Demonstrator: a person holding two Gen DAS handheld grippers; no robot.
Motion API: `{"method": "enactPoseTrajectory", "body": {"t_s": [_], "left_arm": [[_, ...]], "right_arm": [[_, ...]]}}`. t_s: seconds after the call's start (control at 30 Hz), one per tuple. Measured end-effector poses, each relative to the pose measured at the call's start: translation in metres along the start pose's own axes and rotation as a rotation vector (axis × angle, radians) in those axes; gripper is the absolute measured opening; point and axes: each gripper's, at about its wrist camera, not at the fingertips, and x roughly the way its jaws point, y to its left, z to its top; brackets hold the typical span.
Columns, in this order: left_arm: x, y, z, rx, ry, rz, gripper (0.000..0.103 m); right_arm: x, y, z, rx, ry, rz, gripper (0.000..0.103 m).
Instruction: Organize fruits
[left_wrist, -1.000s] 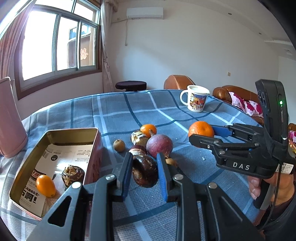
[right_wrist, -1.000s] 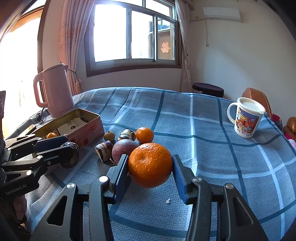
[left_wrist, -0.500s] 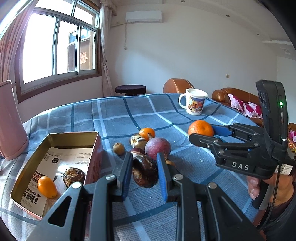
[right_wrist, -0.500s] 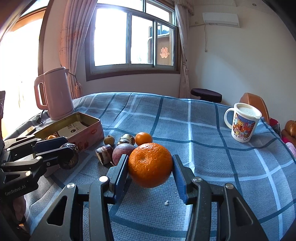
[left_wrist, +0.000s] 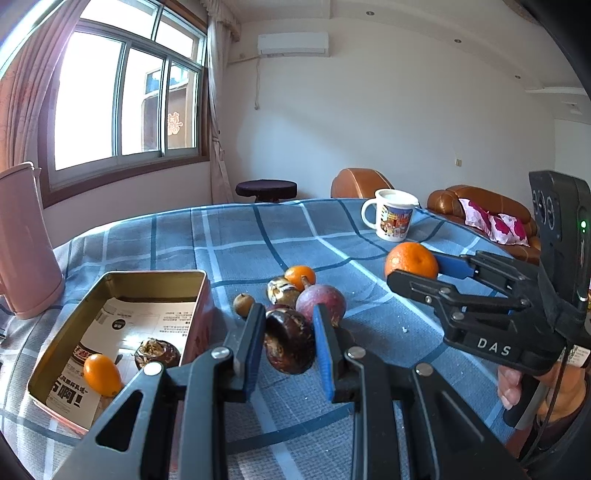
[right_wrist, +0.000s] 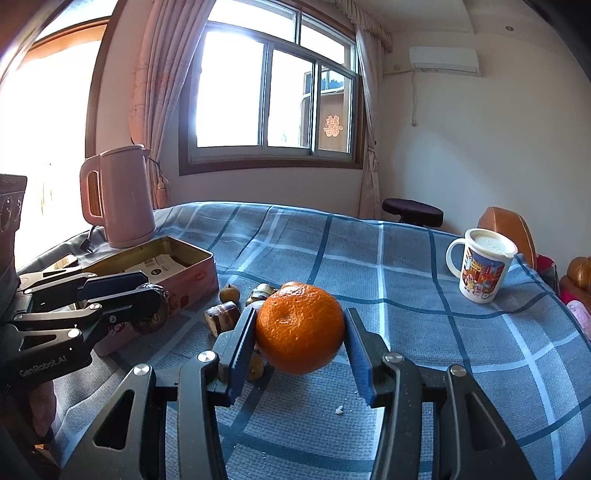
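Above checked cloth (right_wrist: 406, 258), orange (right_wrist: 300, 328) sits clamped between right fingers (right_wrist: 242, 341).

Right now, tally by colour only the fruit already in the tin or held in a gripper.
Orange: 2, small oval fruit in the tin, big orange in the right gripper.
Dark brown: 2, wrinkled fruit in the tin, round fruit in the left gripper.
Total: 4
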Motion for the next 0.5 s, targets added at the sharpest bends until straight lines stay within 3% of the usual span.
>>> {"method": "enactPoseTrajectory", "body": {"t_s": [0.5], "left_arm": [[-0.0042, 0.0016, 0.0021, -0.003, -0.044, 0.021, 0.028]], "right_arm": [[-0.0063, 0.0052, 0.0, -0.009, -0.033, -0.004, 0.049]]}}
